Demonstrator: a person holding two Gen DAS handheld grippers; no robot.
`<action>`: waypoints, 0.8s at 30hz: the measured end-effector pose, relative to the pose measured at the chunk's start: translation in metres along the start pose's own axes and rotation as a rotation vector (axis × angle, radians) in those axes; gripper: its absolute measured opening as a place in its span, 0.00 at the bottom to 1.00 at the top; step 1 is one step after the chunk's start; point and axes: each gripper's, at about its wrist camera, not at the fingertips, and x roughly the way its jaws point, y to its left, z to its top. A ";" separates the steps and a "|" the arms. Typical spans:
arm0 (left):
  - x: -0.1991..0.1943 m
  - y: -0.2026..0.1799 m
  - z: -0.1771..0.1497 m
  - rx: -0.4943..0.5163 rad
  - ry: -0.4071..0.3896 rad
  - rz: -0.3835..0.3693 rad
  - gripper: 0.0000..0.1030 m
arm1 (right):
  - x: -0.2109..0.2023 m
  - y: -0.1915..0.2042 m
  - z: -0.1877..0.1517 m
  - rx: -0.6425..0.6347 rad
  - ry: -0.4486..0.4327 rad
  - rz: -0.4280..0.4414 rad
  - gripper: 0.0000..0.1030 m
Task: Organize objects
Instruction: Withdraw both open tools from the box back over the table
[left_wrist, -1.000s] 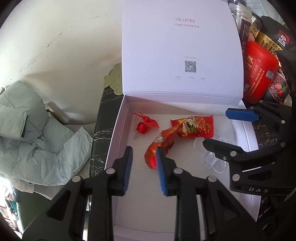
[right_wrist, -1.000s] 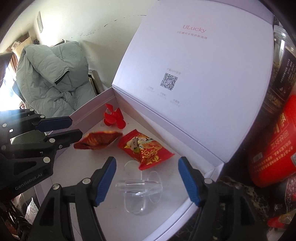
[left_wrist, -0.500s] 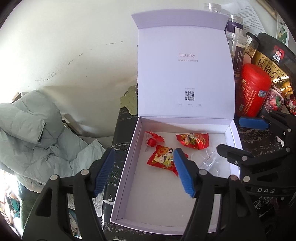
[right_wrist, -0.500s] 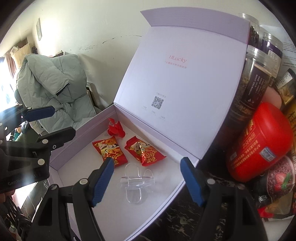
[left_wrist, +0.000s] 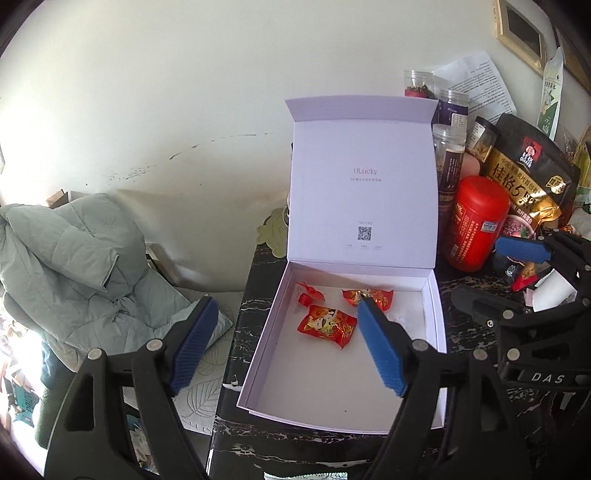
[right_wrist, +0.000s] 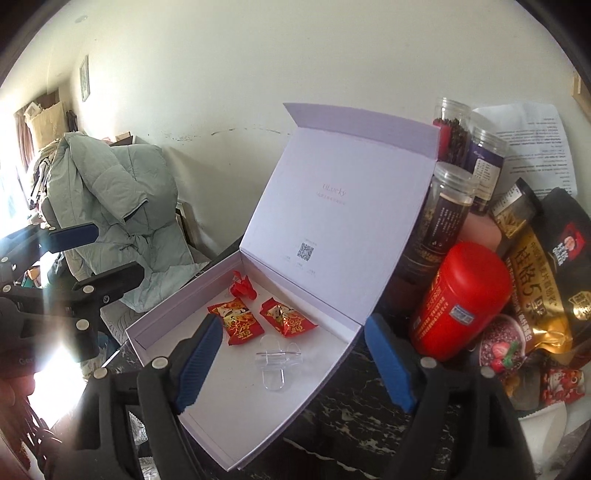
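Left wrist view: both grippers' fingers (left_wrist: 382, 347) opening, empty, above box (left_wrist: 437, 314).

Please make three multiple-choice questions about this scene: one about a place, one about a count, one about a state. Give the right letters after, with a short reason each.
1. Where is the clear plastic piece?
A. inside the white box
B. on the grey jacket
C. on top of the red canister

2. How many flat red printed candy packets lie in the box?
A. one
B. two
C. four

3. How is the lid of the box?
A. closed flat
B. taken off and lying on the table
C. open, standing up behind the tray

Answers:
1 A, it lies on the box floor near the packets.
2 B, one packet and another lie side by side.
3 C, the lid's printed inside faces the cameras.
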 end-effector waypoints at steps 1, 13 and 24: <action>-0.006 0.000 0.001 0.000 -0.010 0.000 0.78 | -0.007 0.001 0.001 -0.001 -0.009 -0.004 0.80; -0.077 -0.007 -0.001 -0.025 -0.090 0.018 0.90 | -0.081 0.006 0.001 -0.004 -0.098 -0.037 0.84; -0.110 -0.010 -0.023 -0.058 -0.109 0.015 0.92 | -0.121 0.013 -0.022 -0.010 -0.126 -0.050 0.85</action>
